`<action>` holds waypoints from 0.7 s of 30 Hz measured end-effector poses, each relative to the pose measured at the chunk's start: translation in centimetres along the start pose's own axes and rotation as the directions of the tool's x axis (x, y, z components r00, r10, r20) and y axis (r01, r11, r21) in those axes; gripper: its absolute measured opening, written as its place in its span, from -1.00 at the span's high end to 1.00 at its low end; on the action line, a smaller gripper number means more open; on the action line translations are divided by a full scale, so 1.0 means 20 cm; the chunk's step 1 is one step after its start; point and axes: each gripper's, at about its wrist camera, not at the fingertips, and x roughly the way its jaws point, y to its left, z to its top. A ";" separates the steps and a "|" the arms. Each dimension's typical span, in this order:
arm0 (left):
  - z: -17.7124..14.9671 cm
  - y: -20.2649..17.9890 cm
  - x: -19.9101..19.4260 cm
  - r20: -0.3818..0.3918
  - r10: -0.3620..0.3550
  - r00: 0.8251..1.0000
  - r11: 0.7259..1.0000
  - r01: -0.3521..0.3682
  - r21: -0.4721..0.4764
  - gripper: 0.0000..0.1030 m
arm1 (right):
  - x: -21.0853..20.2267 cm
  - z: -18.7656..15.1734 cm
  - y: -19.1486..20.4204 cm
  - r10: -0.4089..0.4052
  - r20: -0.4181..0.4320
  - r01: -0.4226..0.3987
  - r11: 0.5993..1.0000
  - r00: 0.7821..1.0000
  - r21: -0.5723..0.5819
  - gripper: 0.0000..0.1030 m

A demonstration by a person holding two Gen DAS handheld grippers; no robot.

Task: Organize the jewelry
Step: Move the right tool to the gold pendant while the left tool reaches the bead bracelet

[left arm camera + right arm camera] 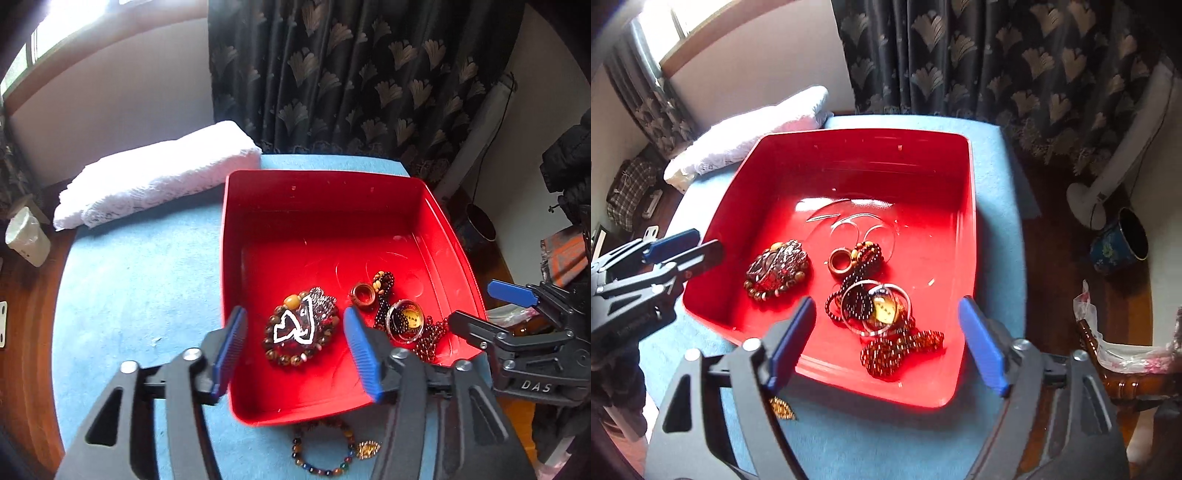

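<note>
A red tray (332,192) sits on a blue cloth. In its near left part lies a brown bead bracelet around a dark pendant (301,328). Right of it are a wooden ring (364,293), a clear round box (404,319) and dark red bead strands (428,339). My left gripper (293,317) hovers open above the bracelet, holding nothing. Open too, my right gripper (886,302) hangs over the clear round box (882,308) and the dark red bead strands (897,349). A multicolour bead bracelet (321,454) and a gold pendant (367,450) lie on the cloth in front of the tray.
A folded white towel (155,177) lies at the back left of the blue cloth (140,288). A dark patterned curtain (351,74) hangs behind. To the right, on the floor, stand a white fan base (1086,199) and a blue pot (1119,243).
</note>
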 end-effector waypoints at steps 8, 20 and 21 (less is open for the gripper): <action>-0.20 0.05 -0.22 0.052 0.061 0.997 0.998 -0.060 -0.021 -0.65 | -0.16 -0.17 0.10 0.038 0.029 -0.037 0.999 0.999 -0.021 -0.57; -0.52 0.14 -0.18 -0.094 0.106 0.990 0.993 -0.109 -0.032 -0.74 | -0.08 -0.38 0.29 0.097 -0.084 -0.104 0.991 0.992 -0.080 -0.48; -0.54 0.14 -0.16 -0.104 0.109 0.989 0.993 -0.113 -0.031 -0.74 | -0.06 -0.40 0.29 0.098 -0.098 -0.105 0.992 0.990 -0.075 -0.46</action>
